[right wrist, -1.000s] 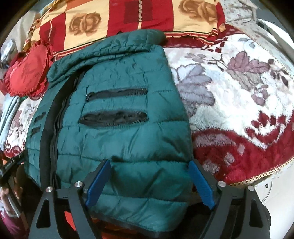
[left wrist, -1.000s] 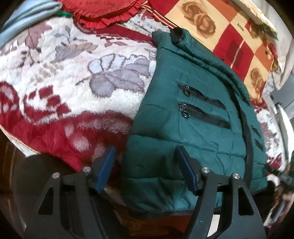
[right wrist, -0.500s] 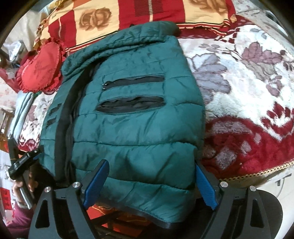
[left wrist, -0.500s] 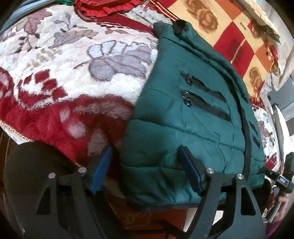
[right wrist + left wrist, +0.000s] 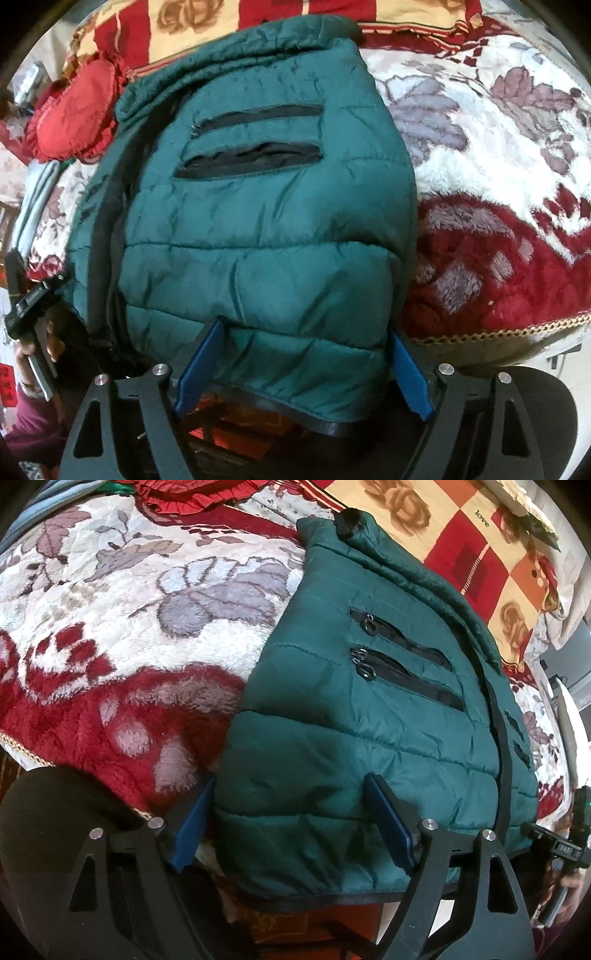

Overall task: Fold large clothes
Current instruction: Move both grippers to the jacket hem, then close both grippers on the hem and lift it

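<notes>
While both sets of jaws sat spread around the green puffer jacket's [image 5: 266,236] hem: needed pinching both corners evenly, lifting together.

Right gripper [image 5: 301,363] jaws spread wide, straddling hem of green puffer jacket [image 5: 266,229] on floral blanket [image 5: 498,184].
</notes>
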Motion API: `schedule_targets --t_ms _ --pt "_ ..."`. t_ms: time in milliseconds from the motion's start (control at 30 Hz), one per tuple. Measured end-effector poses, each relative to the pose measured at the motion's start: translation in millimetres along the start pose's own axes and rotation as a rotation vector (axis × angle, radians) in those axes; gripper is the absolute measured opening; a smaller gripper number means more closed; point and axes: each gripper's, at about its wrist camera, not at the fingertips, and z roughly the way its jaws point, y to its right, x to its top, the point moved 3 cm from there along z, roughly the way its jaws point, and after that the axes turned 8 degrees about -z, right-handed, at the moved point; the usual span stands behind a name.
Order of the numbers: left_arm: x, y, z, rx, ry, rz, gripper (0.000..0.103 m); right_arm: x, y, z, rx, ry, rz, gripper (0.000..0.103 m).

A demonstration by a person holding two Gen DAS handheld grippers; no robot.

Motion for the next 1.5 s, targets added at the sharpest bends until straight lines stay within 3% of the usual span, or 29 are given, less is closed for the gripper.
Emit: schedule_targets --t_ms 100,200,267,300,367,533,767,967,1300,1500 --pt "-1 2 0 -0.008 -0.015 0.018 0.08 1 -2 -8 0.021 0.033 -0.011 0.047" --pt "-2 6 -4 -0.015 -0.006 0.041 0.052 2 -9 -13 -0.004 0.044 -0.069 0.027" --pt "-3 9 -9 0.001 0.013 0.065 0.034 4 -9 -23 0.004 0.079 -0.073 0.019" --pt "-3 12 -12 0.013 0.025 0.082 0.031 6 -11 -30 0.014 0.103 -0.077 0.017" --pt "-2 15 -17 0.028 0.042 0.101 0.022 9 -14 -41 0.023 0.142 -0.091 0.016" --pt "0 23 -34 0.036 0.078 0.135 0.016 20 -21 -62 0.048 0.228 -0.097 0.014" --pt "21 32 -72 -0.034 0.148 0.119 0.014 42 -19 -87 0.094 0.325 -0.063 0.013" --pt "48 41 -95 -0.085 0.206 0.095 0.014 66 -11 -110 0.191 0.382 -0.006 0.013" --pt "87 46 -111 -0.146 0.252 0.022 0.013 101 0 -122 0.221 0.435 0.043 0.013" --pt "119 56 -115 -0.153 0.295 -0.007 0.013 134 6 -125 0.161 0.47 0.045 0.013"
